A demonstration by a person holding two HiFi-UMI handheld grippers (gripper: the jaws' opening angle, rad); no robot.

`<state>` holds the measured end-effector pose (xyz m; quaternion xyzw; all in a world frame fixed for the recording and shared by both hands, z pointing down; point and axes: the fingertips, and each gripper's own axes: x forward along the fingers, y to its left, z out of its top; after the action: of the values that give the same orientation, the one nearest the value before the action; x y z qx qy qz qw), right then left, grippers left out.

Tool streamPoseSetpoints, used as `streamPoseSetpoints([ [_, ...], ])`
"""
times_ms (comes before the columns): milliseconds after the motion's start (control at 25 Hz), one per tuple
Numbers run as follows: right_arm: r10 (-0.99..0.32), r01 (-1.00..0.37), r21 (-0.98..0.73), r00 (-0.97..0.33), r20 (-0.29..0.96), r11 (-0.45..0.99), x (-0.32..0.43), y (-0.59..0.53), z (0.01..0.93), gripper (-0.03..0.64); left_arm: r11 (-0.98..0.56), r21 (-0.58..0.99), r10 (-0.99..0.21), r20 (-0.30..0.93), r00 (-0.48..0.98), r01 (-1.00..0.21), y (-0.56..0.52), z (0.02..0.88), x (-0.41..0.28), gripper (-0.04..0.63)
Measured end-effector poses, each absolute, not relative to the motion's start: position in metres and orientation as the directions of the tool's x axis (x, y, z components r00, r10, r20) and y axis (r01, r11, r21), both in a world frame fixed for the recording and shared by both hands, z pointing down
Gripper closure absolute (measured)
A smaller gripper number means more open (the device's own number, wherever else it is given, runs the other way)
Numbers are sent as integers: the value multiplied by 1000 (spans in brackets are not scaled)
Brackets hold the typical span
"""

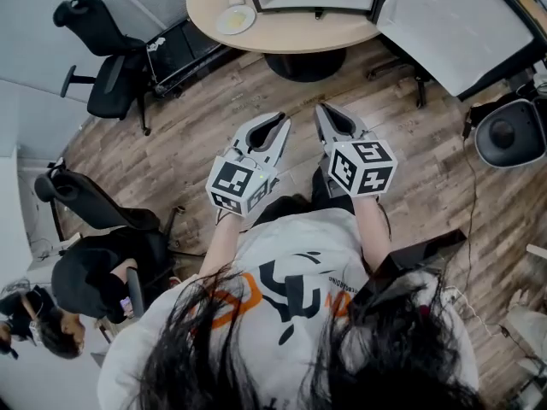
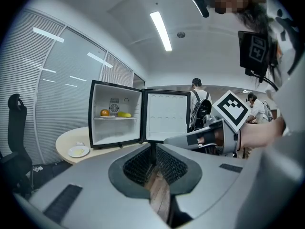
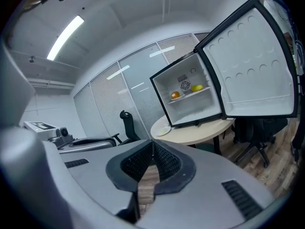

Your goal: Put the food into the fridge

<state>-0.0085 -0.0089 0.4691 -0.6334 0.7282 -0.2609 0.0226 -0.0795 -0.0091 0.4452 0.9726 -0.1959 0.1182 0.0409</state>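
A small fridge (image 2: 116, 128) stands open on a round table (image 2: 64, 142), its door (image 2: 166, 116) swung to the right. On its shelf lie an orange (image 2: 104, 112) and a yellow fruit (image 2: 125, 114). The right gripper view shows the same orange (image 3: 175, 95) and yellow fruit (image 3: 197, 87) inside. My left gripper (image 1: 280, 123) and right gripper (image 1: 321, 111) hang side by side over the wooden floor, well short of the table. Both are shut with nothing between the jaws. A white plate (image 1: 235, 20) sits on the table beside the fridge.
The table (image 1: 282, 32) stands on a dark round foot ahead of me. Black office chairs (image 1: 107, 58) stand to the left, and another chair (image 1: 511, 133) is at the right. A seated person (image 1: 85, 280) is close on my left. The fridge door (image 1: 461, 24) juts out over the floor.
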Motion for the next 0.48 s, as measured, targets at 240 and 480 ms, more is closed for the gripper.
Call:
streamPoseSetpoints([
  [240, -929, -915, -399, -189, 318, 50, -13, -4, 473, 592, -918, 42, -372, 245, 895, -394, -8, 450, -87, 566],
  [480, -927, -921, -387, -184, 325, 47, -15, 0, 475, 592, -916, 40, -379, 236, 895, -399, -7, 449, -91, 566],
])
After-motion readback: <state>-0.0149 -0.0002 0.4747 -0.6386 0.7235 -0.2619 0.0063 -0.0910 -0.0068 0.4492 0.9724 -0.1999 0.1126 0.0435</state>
